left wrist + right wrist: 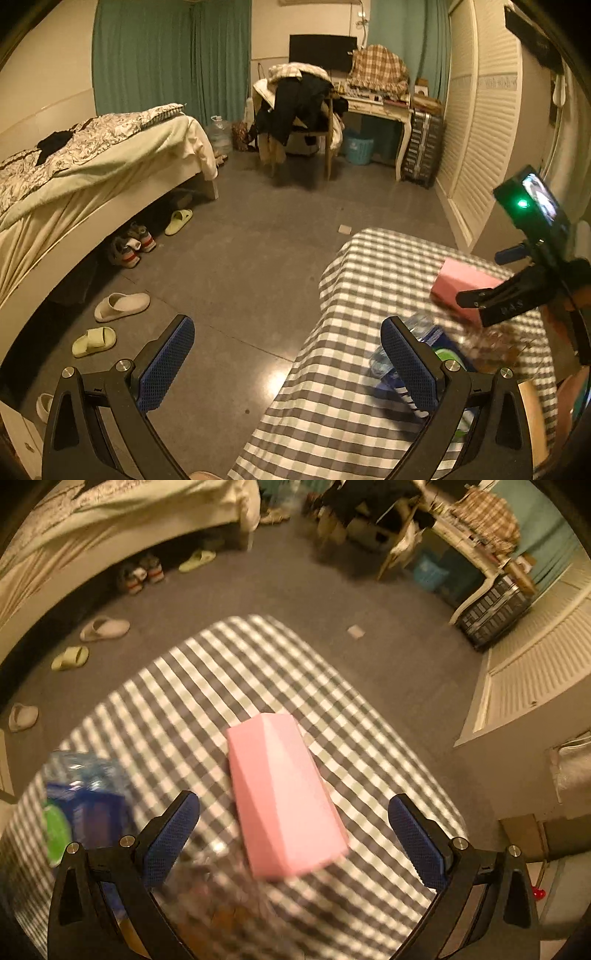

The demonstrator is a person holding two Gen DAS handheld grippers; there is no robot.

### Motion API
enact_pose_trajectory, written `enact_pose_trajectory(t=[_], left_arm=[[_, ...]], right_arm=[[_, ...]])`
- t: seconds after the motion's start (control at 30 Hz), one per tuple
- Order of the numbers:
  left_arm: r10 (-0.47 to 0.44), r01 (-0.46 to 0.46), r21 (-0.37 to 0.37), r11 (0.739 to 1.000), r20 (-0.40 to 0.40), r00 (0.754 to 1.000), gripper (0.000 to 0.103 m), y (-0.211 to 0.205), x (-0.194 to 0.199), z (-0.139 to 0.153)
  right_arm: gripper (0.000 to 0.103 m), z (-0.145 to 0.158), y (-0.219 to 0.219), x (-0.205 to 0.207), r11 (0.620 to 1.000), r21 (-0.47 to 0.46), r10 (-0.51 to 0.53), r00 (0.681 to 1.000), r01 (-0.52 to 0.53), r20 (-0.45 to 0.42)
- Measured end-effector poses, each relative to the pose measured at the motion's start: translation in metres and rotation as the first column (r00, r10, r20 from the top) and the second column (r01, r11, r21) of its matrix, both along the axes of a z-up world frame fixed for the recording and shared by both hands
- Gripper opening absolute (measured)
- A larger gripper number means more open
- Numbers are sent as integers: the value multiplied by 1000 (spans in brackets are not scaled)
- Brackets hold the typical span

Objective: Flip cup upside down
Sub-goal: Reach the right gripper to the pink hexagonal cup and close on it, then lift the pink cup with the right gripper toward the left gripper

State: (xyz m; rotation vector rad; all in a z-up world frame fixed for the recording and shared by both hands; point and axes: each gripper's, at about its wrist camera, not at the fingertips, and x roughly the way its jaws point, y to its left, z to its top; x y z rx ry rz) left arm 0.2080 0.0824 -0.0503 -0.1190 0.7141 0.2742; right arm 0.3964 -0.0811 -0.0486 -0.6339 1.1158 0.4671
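A pink faceted cup stands on the grey-checked tablecloth, its narrow end up and its wide end down near me. My right gripper is open above the table, its blue pads apart on either side of the cup without touching it. In the left wrist view the cup shows partly behind the right gripper's black body. My left gripper is open and empty, held over the table's left edge and the floor.
A blue-labelled plastic water bottle lies on the table left of the cup, also in the left wrist view. A blurred glass object sits near me. Beyond are a bed, slippers, a chair with clothes and a desk.
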Motion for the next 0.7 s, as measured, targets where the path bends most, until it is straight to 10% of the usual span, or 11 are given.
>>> enact_pose_trajectory(t=[0.4, 0.7], left_arm=[[-15, 15, -5, 1000, -32, 999, 103, 5, 5, -14], [-56, 58, -24, 998, 73, 996, 103, -2, -40, 32]], right_arm=[[68, -35, 0, 25, 1000, 2, -12, 994, 12, -107], [67, 91, 5, -52, 999, 4, 48, 997, -48, 66]])
